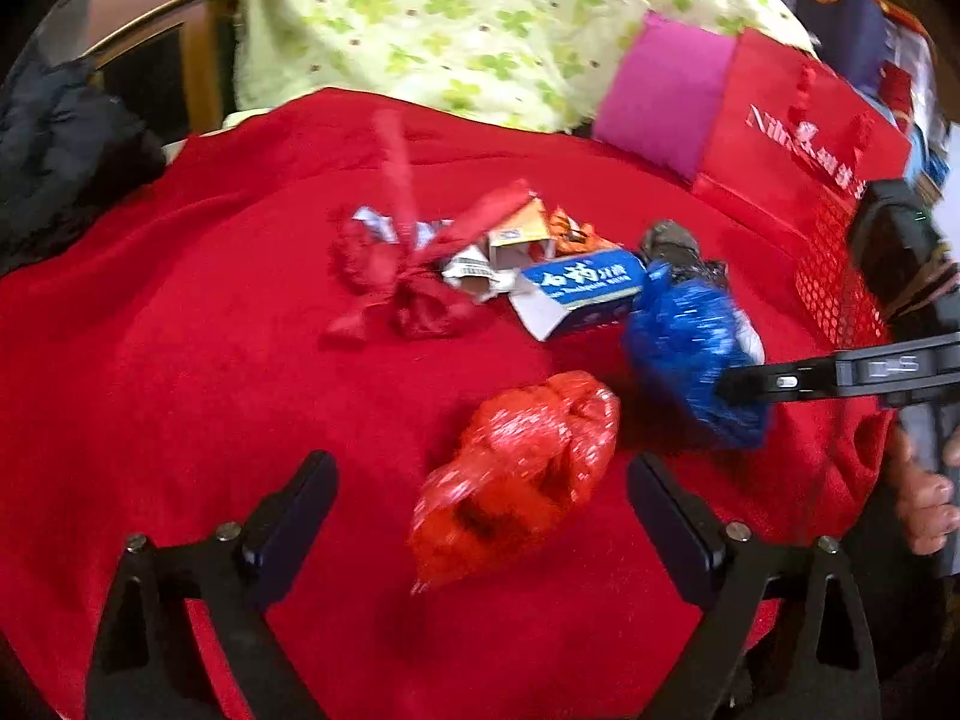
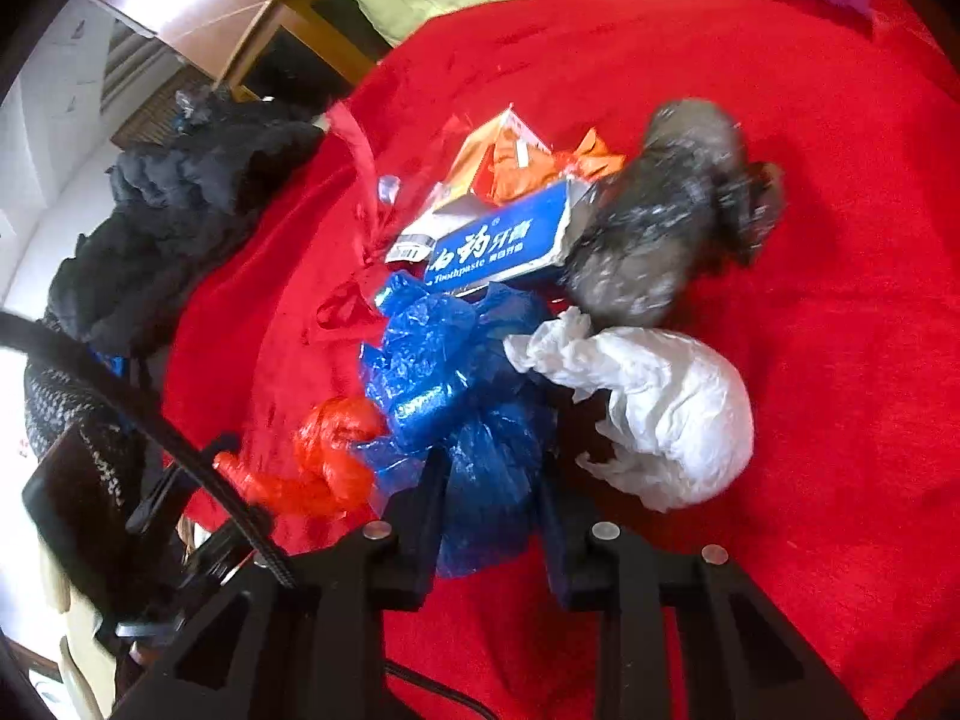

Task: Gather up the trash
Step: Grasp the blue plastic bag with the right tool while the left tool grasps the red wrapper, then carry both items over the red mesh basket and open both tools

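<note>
The right gripper [image 2: 486,516] is clamped on the crumpled blue bag [image 2: 456,396], which is pinched between its fingers on the red cloth [image 2: 810,240]. The left gripper [image 1: 483,516] is spread wide, nothing gripped. The shiny, crinkled red bag [image 1: 522,468] is seen just ahead between its fingers, its long axis slanting toward the upper right, nearer the left hand.

Your surface [image 1: 180,360] is draped in a red cloth, and the trash sits bunched near its middle: a blue toothpaste box [image 1: 579,294], a torn orange carton [image 1: 522,237] and knotted red ribbon [image 1: 384,276] touching one another. Near them you have crumpled bags lying on the cloth: red [image 1: 522,474], blue [image 2: 456,372], white [image 2: 666,414] and grey [image 2: 660,222]. A dark garment [image 1: 60,150] lies at the left edge.
</note>
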Demonstrator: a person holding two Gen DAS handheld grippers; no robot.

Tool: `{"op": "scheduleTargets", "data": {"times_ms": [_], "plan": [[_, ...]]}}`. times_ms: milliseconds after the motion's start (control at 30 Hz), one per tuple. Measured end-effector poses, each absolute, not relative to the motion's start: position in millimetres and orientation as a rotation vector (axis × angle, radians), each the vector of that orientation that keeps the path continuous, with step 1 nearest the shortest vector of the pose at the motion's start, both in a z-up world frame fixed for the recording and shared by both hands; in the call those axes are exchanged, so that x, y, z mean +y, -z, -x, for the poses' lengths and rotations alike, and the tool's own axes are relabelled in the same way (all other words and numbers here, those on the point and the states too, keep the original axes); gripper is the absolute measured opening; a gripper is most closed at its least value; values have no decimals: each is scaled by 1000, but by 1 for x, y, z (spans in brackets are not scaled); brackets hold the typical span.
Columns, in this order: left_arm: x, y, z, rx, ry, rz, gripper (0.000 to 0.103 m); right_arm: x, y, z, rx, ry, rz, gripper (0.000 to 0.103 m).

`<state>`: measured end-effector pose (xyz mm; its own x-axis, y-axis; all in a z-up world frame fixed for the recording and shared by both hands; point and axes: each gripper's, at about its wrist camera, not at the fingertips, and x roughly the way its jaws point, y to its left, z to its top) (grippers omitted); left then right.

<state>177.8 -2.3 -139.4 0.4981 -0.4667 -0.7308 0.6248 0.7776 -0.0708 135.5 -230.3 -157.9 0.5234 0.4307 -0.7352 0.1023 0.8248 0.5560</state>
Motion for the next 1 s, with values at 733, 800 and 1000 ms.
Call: {"op": "scheduleTargets", "data": {"times_ms": [733, 800, 1000], "plan": [[-24, 112, -169, 793, 628, -155, 19, -293, 48, 19, 693, -220, -555, 30], [-27, 97, -163, 769, 636, -155, 18, -299, 41, 28, 662, -189, -538, 30], [-56, 44, -136, 675, 702, -176, 19, -332, 10, 65, 558, -104, -519, 30]]}}
